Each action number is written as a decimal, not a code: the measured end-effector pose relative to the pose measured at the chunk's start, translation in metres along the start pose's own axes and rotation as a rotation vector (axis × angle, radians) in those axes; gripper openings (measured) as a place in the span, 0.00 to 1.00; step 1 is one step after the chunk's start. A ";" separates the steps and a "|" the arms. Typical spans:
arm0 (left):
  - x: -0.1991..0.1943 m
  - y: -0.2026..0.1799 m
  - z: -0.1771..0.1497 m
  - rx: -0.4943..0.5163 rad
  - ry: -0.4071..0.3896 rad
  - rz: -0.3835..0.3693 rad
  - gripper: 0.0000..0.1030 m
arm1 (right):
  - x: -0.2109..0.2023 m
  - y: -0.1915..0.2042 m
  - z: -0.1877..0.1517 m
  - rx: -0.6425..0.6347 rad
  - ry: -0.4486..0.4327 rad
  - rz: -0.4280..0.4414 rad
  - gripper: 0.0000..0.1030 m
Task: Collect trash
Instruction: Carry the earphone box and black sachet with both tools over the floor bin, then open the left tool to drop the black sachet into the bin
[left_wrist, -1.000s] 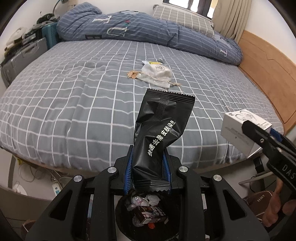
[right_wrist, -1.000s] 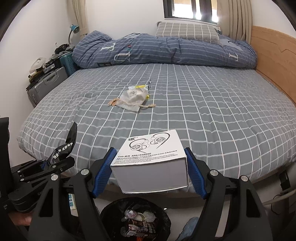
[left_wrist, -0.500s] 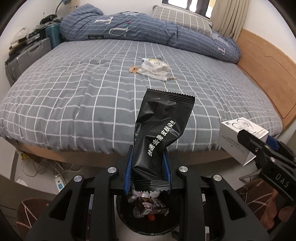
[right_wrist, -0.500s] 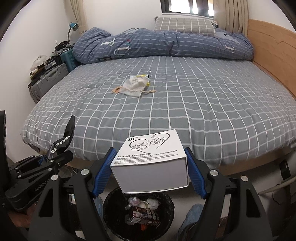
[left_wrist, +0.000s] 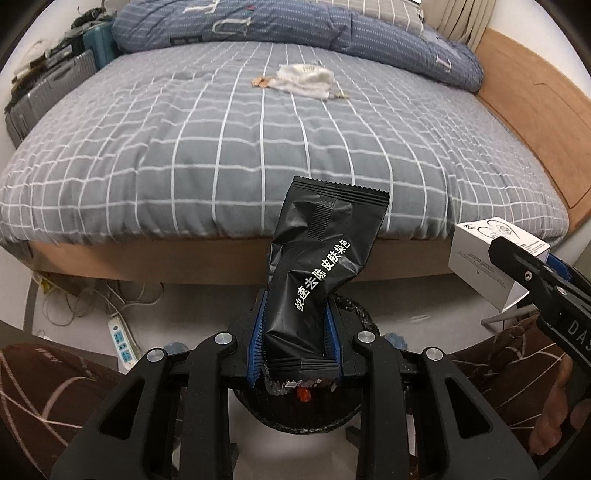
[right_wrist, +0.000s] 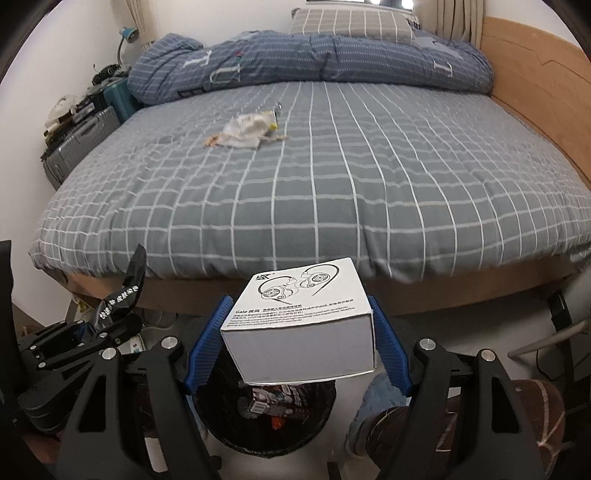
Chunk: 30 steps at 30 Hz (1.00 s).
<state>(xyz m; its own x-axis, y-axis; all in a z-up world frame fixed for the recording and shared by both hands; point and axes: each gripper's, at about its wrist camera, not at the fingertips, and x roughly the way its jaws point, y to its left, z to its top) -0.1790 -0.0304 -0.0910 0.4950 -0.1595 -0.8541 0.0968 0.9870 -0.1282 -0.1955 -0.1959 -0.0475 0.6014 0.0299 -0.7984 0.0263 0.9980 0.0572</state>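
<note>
My left gripper (left_wrist: 295, 332) is shut on a black foil wrapper (left_wrist: 317, 273) with white print, held upright over a black-lined trash bin (left_wrist: 354, 413). My right gripper (right_wrist: 297, 339) is shut on a white earphone box (right_wrist: 303, 317), held above the same bin (right_wrist: 236, 428), which holds several scraps. The box also shows at the right of the left wrist view (left_wrist: 484, 266), and the wrapper at the left of the right wrist view (right_wrist: 122, 291). A crumpled white bag with small scraps (left_wrist: 304, 79) lies far up the bed (left_wrist: 147, 155).
A folded blue quilt (right_wrist: 314, 59) and pillow lie at the bed's head. Suitcases (right_wrist: 81, 144) stand left of the bed. A power strip with cables (left_wrist: 122, 338) lies on the floor. A wooden bed frame (right_wrist: 535, 99) runs along the right.
Both grippers have pulled back from the bed and tilted down over the bin. The wrapper and the box stay held.
</note>
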 end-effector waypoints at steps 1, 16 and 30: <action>0.004 0.001 -0.003 -0.003 0.006 0.000 0.26 | 0.004 -0.002 -0.003 0.002 0.011 -0.004 0.69; 0.078 0.007 -0.023 -0.015 0.135 -0.018 0.26 | 0.073 -0.011 -0.027 0.012 0.166 -0.015 0.69; 0.149 -0.005 -0.029 0.010 0.258 -0.022 0.26 | 0.119 -0.023 -0.029 0.023 0.251 0.007 0.69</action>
<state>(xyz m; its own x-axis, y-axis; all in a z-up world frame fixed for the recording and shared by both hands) -0.1305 -0.0586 -0.2319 0.2557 -0.1692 -0.9518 0.1143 0.9829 -0.1440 -0.1472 -0.2134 -0.1611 0.3845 0.0529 -0.9216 0.0429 0.9963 0.0751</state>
